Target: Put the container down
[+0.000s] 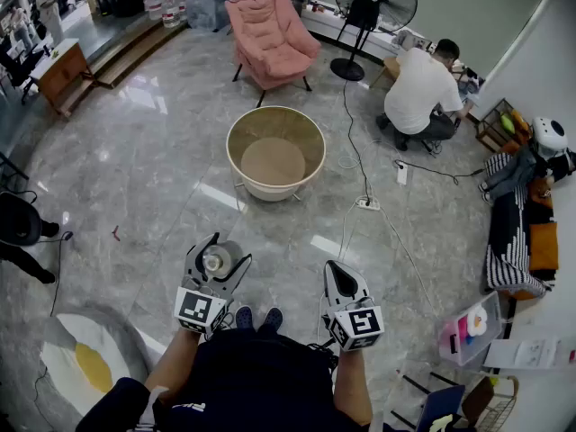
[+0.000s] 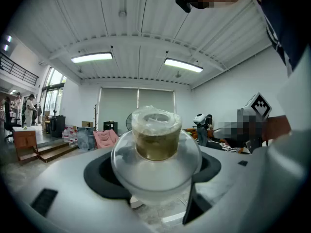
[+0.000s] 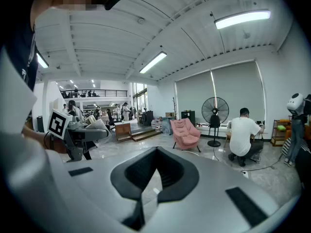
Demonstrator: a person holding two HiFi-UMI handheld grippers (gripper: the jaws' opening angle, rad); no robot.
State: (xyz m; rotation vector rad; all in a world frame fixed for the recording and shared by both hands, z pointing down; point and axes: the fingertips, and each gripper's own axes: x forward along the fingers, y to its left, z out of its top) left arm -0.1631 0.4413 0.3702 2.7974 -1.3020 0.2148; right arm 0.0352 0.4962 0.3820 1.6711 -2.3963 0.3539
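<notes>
The container (image 2: 155, 152), a clear rounded jar with a wrapped top, sits upright between the 2 jaws of the left gripper (image 1: 223, 252), which are spread wide and clamped on its sides. It hangs in the air over the grey marble floor (image 1: 135, 169), just ahead of the person's shoes (image 1: 256, 317). The right gripper (image 3: 156, 149) has its jaws together with nothing between them. Farther ahead, a round beige tub (image 1: 270, 109) stands on the floor, well apart from the container, with a pink armchair (image 1: 270, 39) beyond it.
</notes>
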